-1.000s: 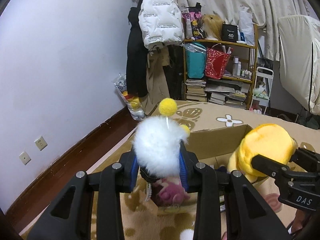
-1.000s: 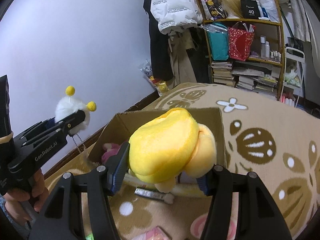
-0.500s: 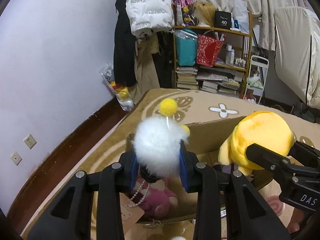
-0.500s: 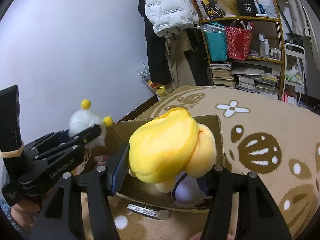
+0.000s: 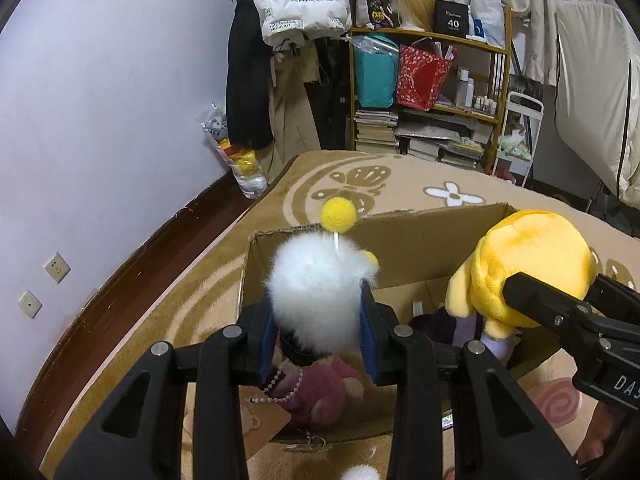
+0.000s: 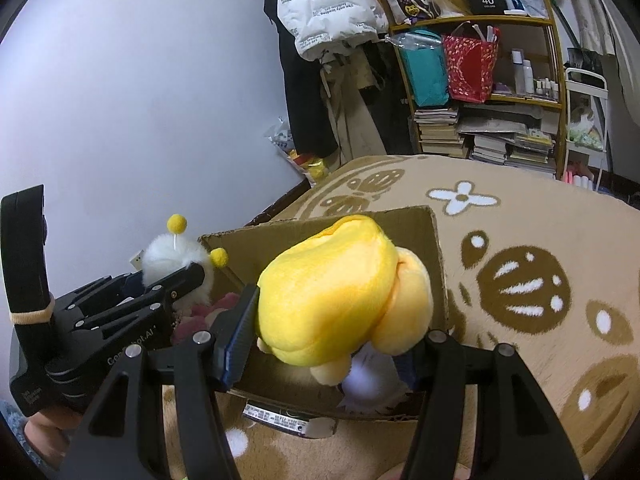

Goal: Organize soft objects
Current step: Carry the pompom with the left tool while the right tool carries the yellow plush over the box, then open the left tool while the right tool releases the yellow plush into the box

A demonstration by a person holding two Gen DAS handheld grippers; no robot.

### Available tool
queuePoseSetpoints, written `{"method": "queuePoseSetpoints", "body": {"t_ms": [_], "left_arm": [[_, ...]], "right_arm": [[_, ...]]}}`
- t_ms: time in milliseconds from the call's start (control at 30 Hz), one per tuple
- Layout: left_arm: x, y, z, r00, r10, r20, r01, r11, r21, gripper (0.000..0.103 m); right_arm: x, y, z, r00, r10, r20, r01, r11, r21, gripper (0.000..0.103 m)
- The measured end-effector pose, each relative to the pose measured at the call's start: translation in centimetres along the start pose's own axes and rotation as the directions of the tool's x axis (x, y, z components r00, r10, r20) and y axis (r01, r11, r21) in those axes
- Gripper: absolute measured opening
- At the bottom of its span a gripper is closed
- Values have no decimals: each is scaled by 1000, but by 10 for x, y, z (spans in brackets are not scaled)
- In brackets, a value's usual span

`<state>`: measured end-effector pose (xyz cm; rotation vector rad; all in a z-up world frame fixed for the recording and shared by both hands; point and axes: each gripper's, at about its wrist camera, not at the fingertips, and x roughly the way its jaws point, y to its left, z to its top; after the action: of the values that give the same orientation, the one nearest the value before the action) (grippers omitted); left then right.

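An open cardboard box stands on the patterned rug, with a pink plush lying inside at its near left. My left gripper is shut on a white fluffy toy with yellow pompoms and a bead chain, held over the box's left part. In the right wrist view my right gripper is shut on a big yellow plush, which hangs over the box at its right side. A pale purple soft part shows just under the yellow plush. The left gripper and white toy are at the left there.
A wooden shelf with books and bags, and hanging coats, stand beyond the rug. A clear bag of toys leans on the left wall. A white fluffy bit and a pink swirl item lie near the box.
Both grippers have moved forward and down with their toys. The white toy and the yellow plush now hang over the box's opening instead of in front of it.
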<state>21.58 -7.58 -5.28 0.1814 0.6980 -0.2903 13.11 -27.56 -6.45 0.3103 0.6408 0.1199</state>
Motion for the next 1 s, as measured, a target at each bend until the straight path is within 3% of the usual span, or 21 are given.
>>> {"method": "queuePoseSetpoints", "body": {"t_ms": [667, 733, 800, 933, 1000], "left_arm": [[6, 0, -6, 998, 23, -56, -23, 1000, 6, 35], [7, 2, -7, 998, 25, -58, -25, 1000, 3, 41], [5, 3, -7, 998, 38, -49, -37, 999, 3, 59], [-2, 6, -7, 998, 55, -29, -54, 998, 8, 71], [-5, 9, -7, 998, 54, -23, -54, 999, -5, 79]], "right_arm": [[6, 0, -2, 1000, 2, -24, -2, 1000, -2, 68], [6, 0, -2, 1000, 3, -25, -3, 1000, -2, 68], [6, 0, -3, 1000, 1, -27, -1, 1000, -3, 68], [5, -1, -3, 999, -10, -30, 10, 1000, -7, 71], [3, 0, -2, 1000, -14, -22, 13, 1000, -9, 81]]}}
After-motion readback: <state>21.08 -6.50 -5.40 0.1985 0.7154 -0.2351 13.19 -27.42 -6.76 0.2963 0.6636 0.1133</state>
